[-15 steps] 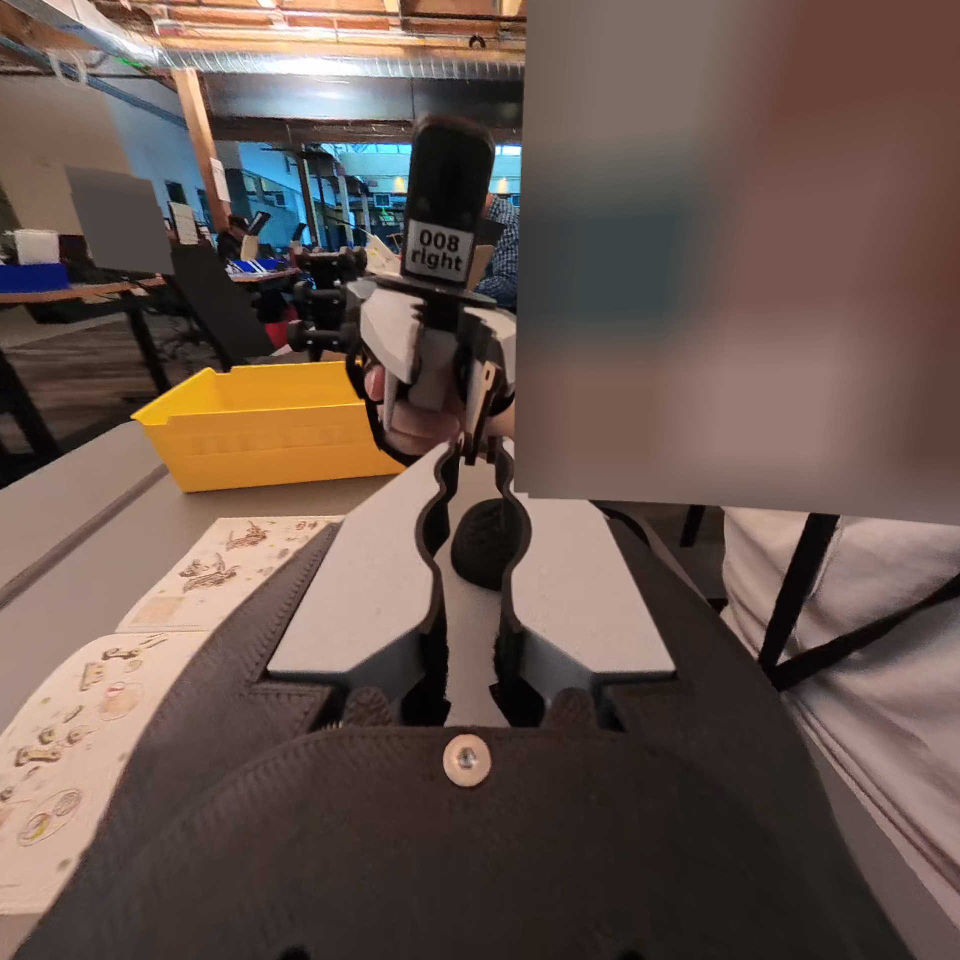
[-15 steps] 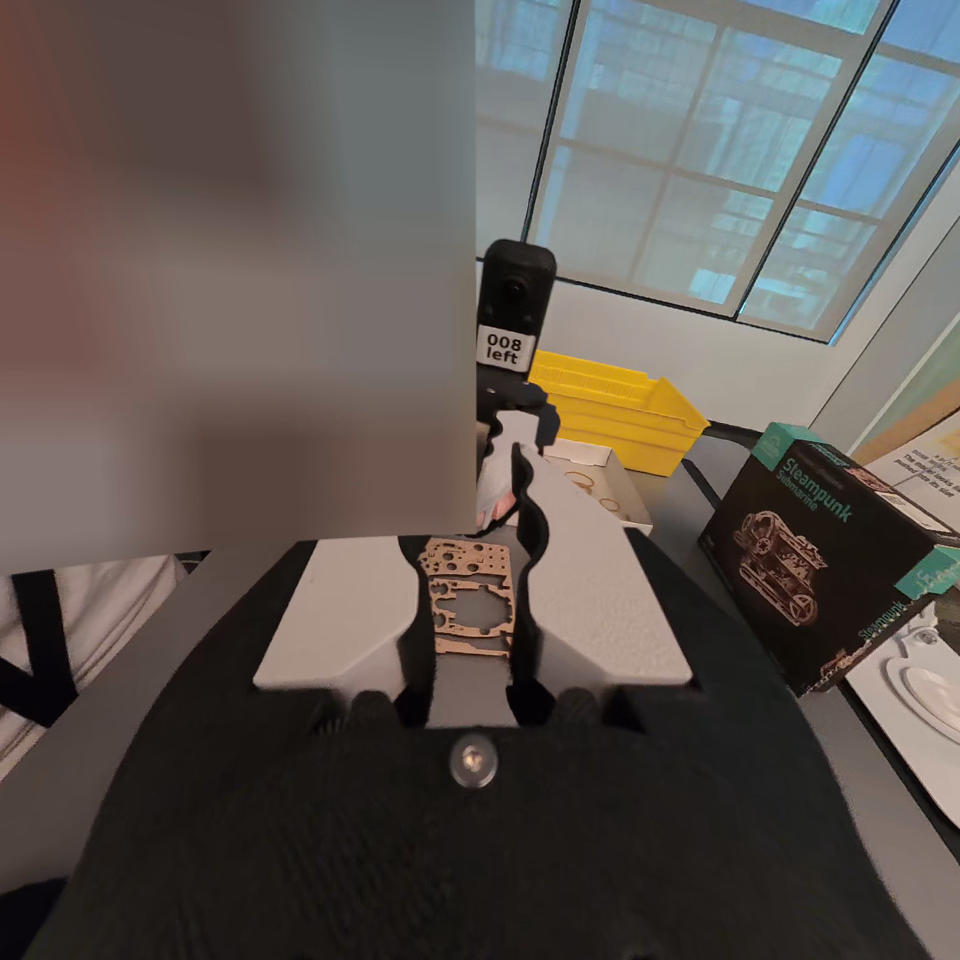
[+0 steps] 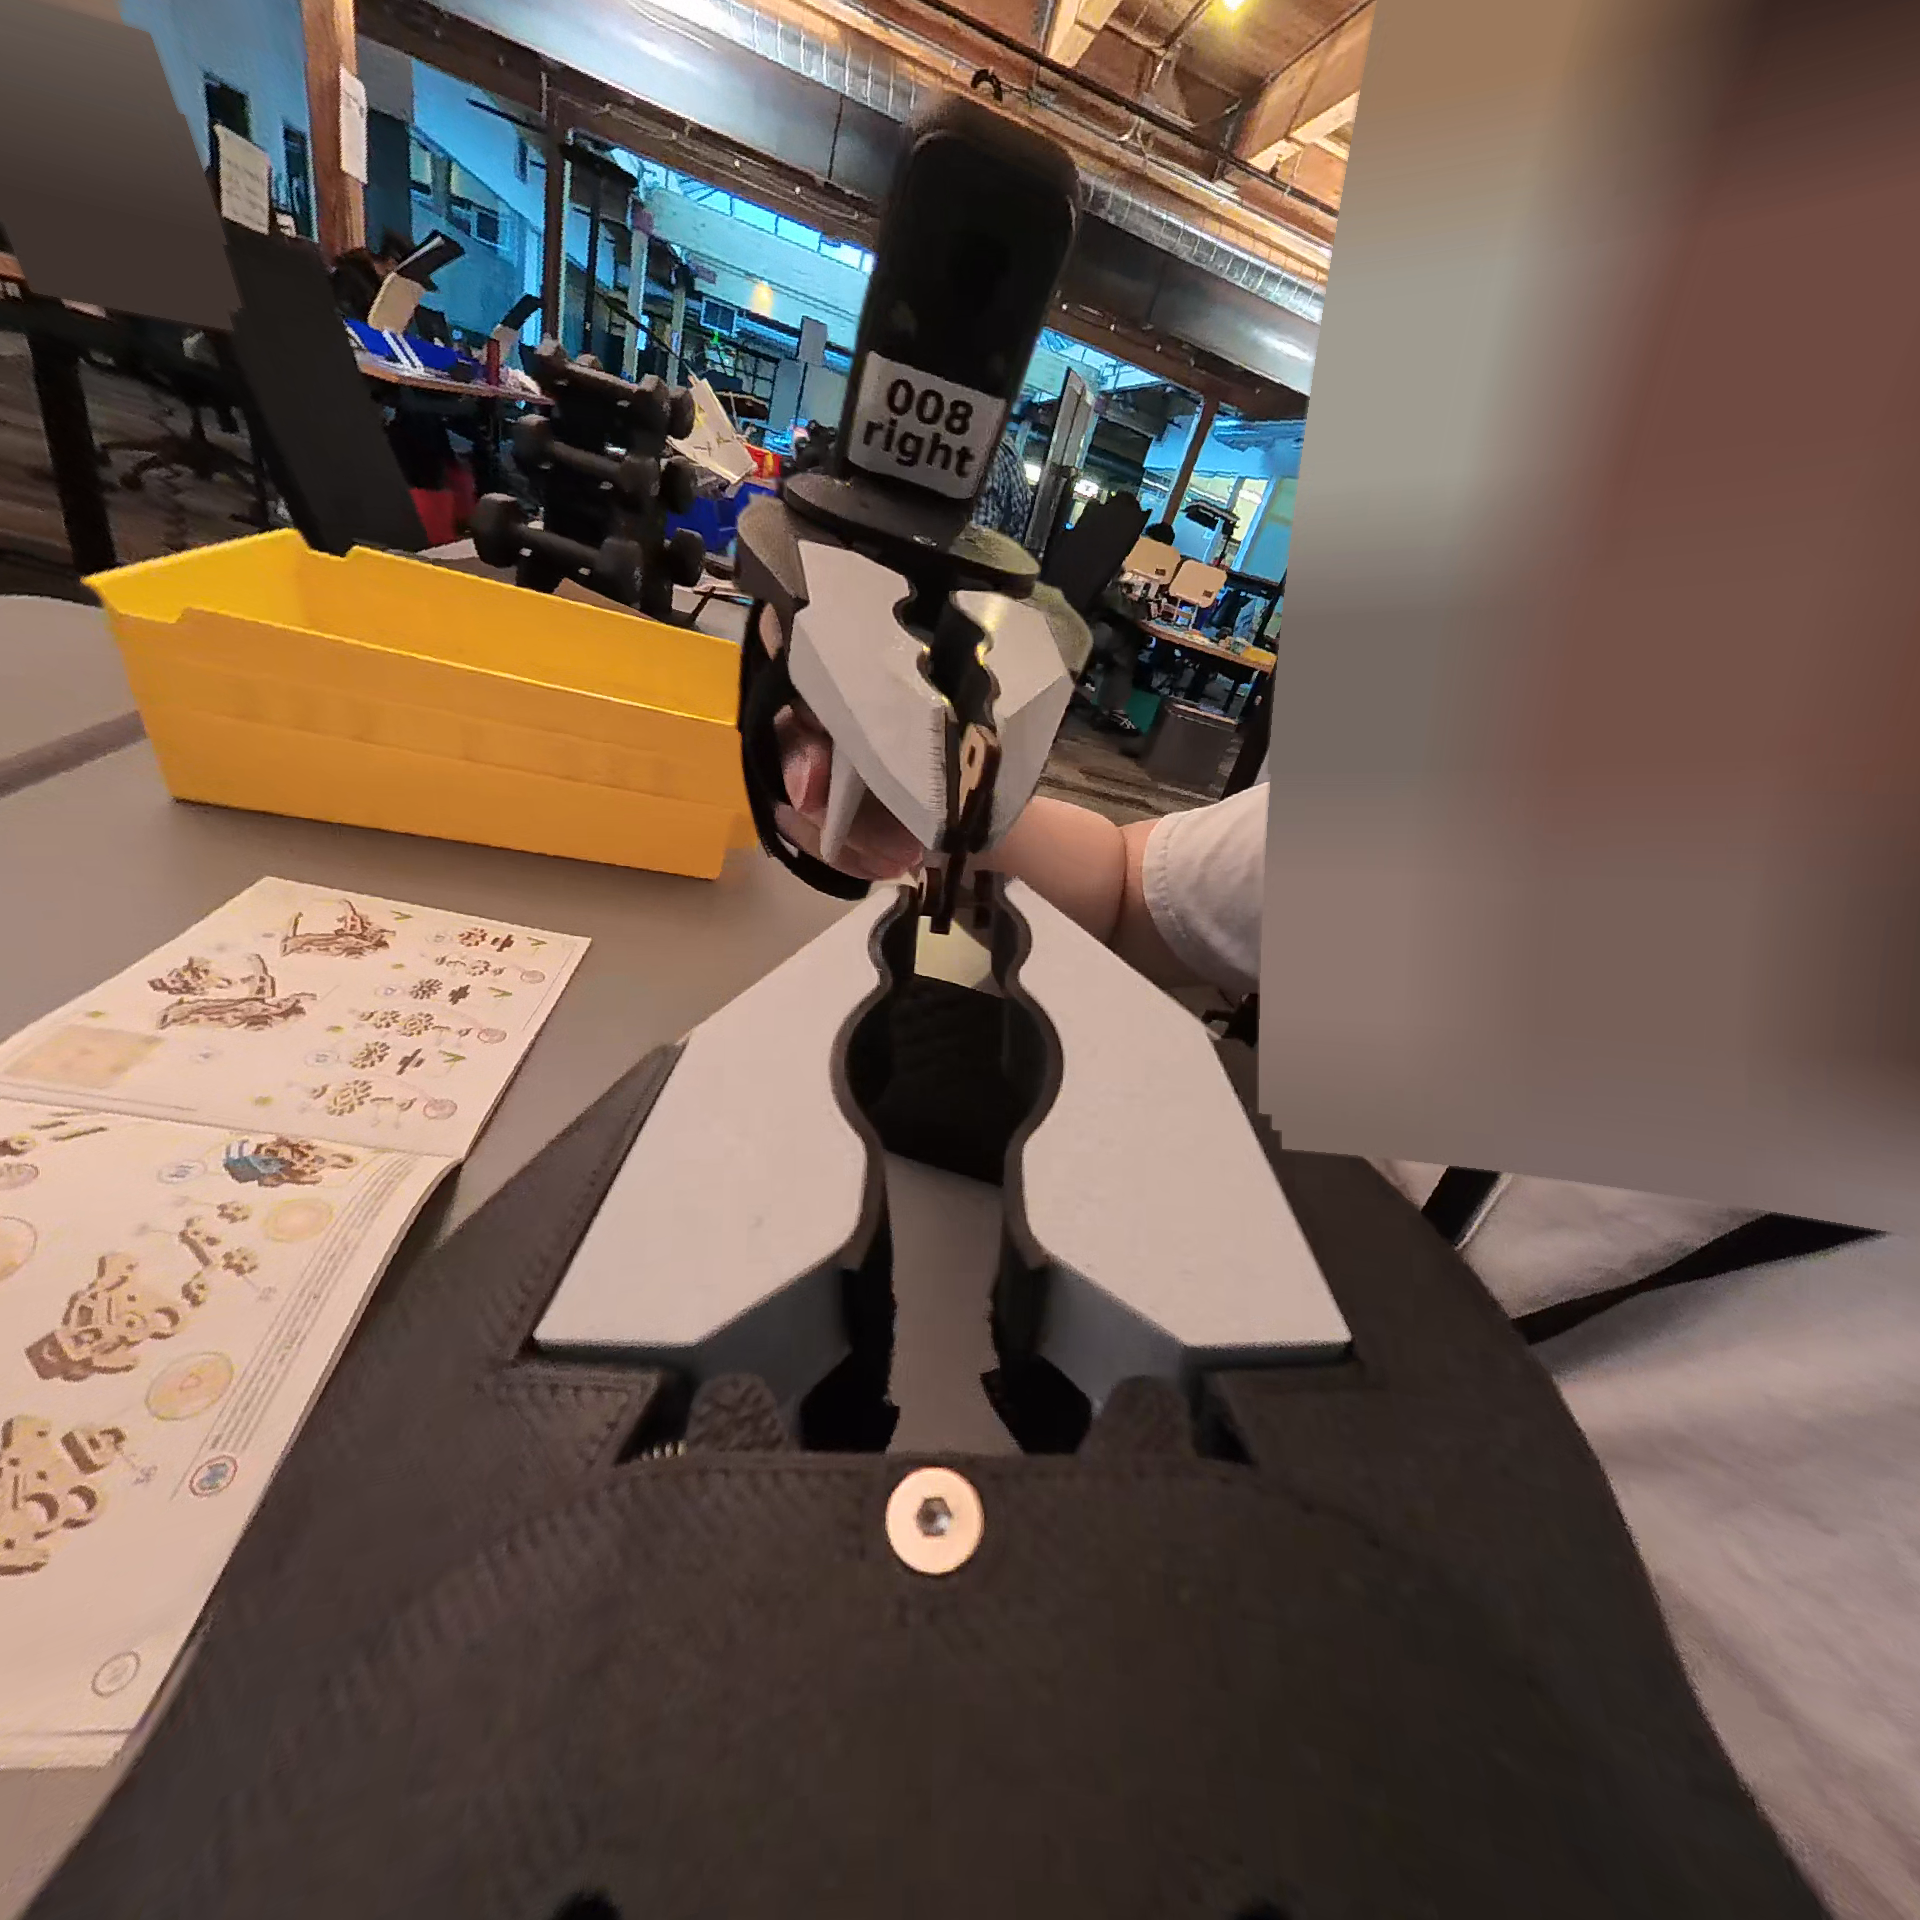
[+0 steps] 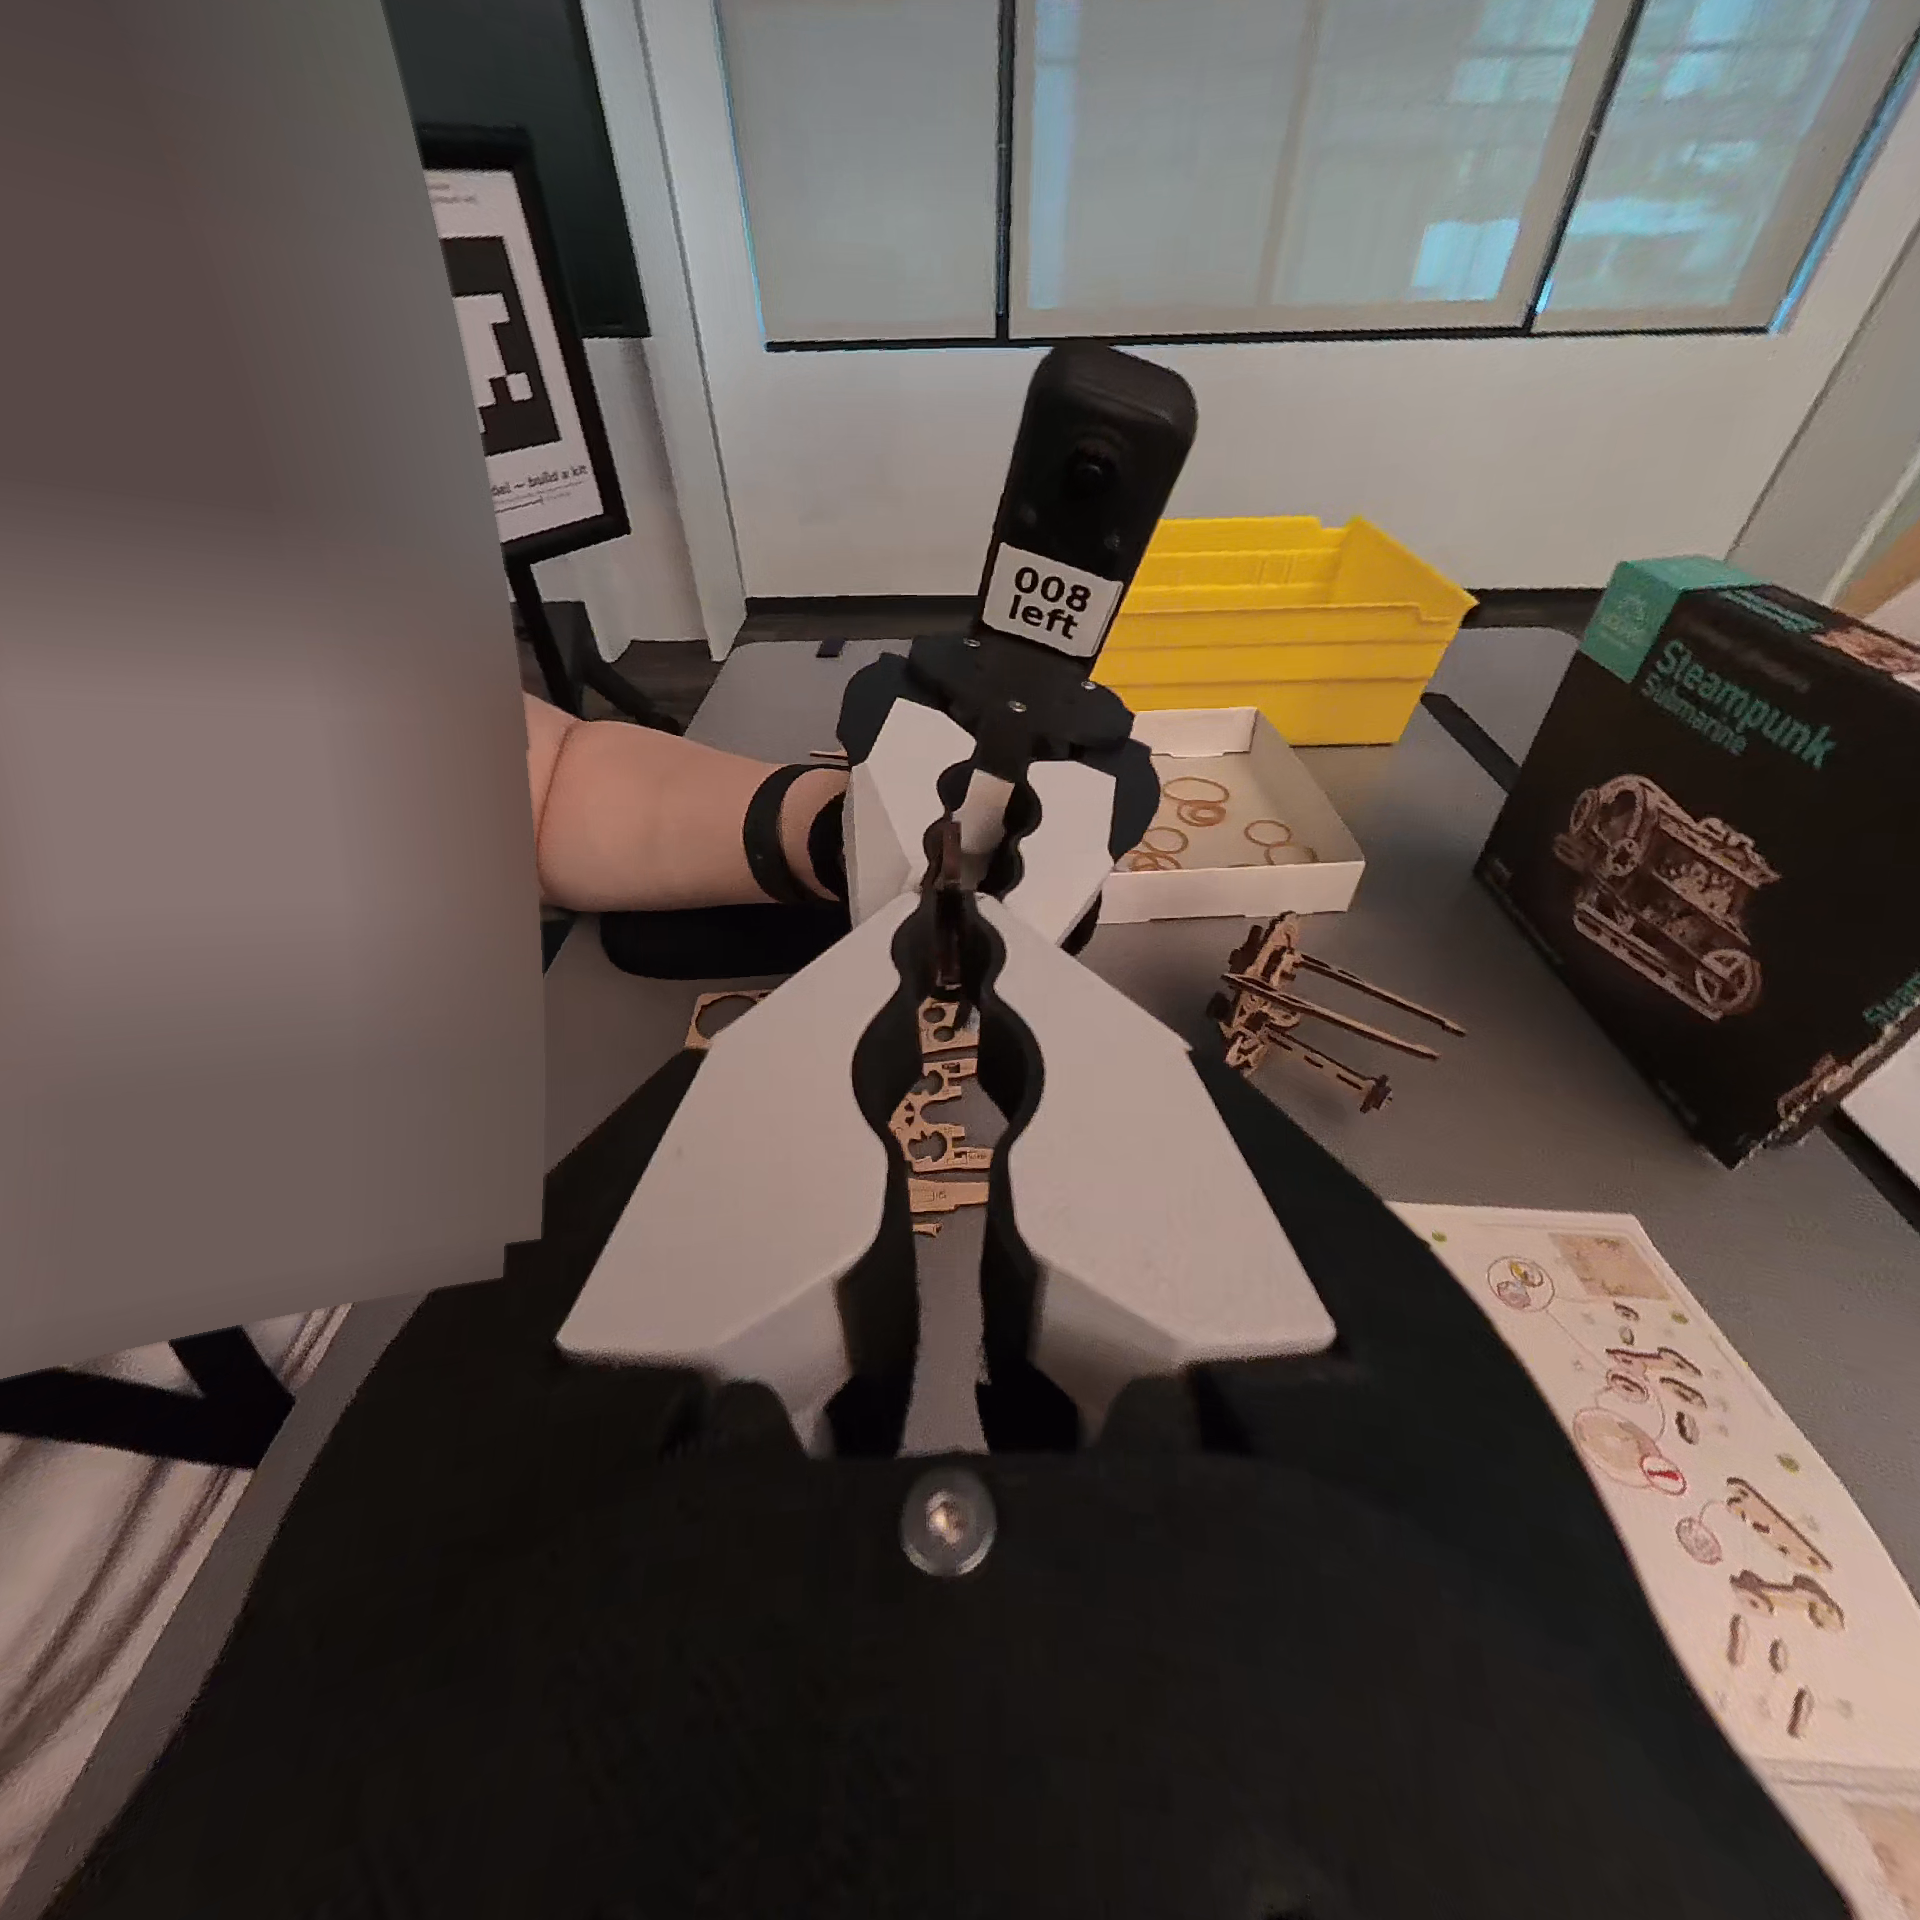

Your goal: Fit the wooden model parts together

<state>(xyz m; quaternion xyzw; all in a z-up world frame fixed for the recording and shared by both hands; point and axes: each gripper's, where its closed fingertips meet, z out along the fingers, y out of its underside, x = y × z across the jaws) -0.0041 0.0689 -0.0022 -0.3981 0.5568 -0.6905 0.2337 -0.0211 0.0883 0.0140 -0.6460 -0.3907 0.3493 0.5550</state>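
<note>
Grey table (image 4: 1455,1122) w/ yellow bin (image 4: 1288,644); left gripper (image 3: 951,914) and right gripper (image 4: 940,935) tip-to-tip above it, both clamped on small wooden part (image 4: 945,925); subassembly (image 4: 1309,997) lies nearby.

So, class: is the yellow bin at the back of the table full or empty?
Cannot tell fully. The yellow bin shows only bare inner walls in the left wrist view; its floor is hidden in both views.

Open-plan workshop office: exposed ceiling beams (image 3: 1195,62), crowded desks (image 3: 436,374), dumbbell rack (image 3: 592,488).
</note>
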